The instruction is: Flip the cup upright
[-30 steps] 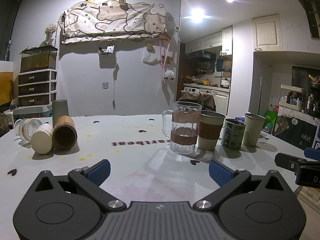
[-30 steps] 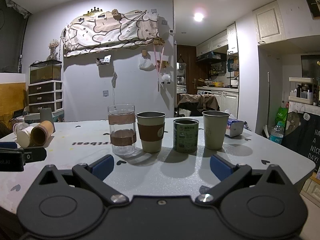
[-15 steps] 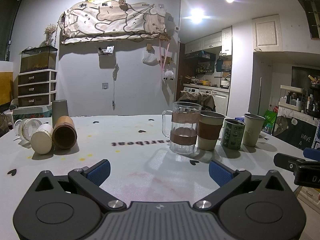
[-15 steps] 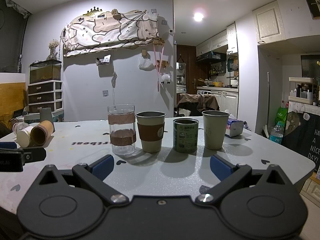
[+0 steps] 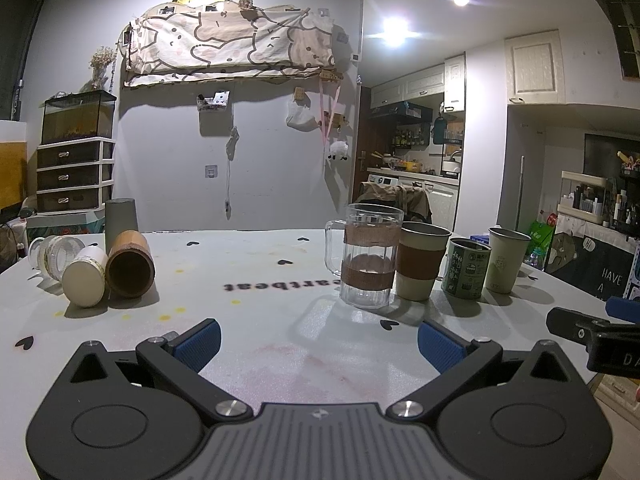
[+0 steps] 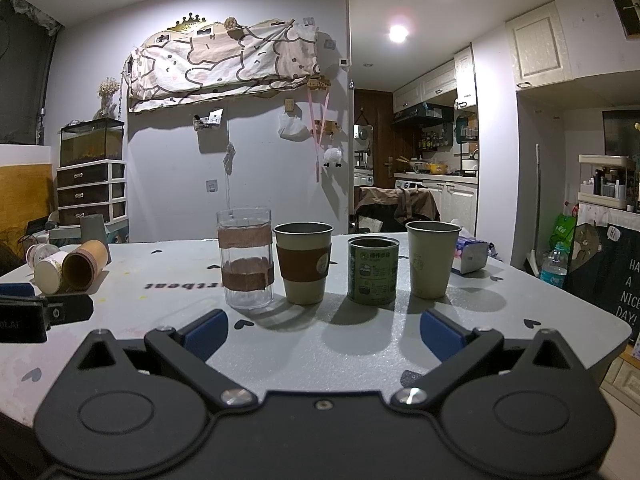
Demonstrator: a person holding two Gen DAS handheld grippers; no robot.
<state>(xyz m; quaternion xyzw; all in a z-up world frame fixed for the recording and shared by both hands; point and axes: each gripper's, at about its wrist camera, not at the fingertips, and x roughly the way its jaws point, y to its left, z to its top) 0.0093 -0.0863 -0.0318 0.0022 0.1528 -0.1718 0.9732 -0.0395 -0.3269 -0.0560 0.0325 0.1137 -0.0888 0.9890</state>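
Observation:
Three cups lie on their sides at the table's left: a brown cup (image 5: 129, 266), a white cup (image 5: 85, 276) and a clear cup (image 5: 54, 254). A grey cup (image 5: 121, 216) stands upside down behind them. My left gripper (image 5: 318, 344) is open and empty, low over the table's near middle, well short of them. My right gripper (image 6: 324, 334) is open and empty in front of the upright row: glass mug (image 6: 245, 258), sleeved cup (image 6: 303, 268), green tin (image 6: 373, 266), pale cup (image 6: 432, 258). The lying brown cup (image 6: 85, 266) shows far left in the right wrist view.
The grey table (image 5: 260, 264) has heart marks and printed lettering. A tissue pack (image 6: 470, 254) lies behind the pale cup. The table's right edge (image 6: 600, 320) drops to the floor. The right gripper's finger (image 5: 580, 326) shows at the right in the left wrist view.

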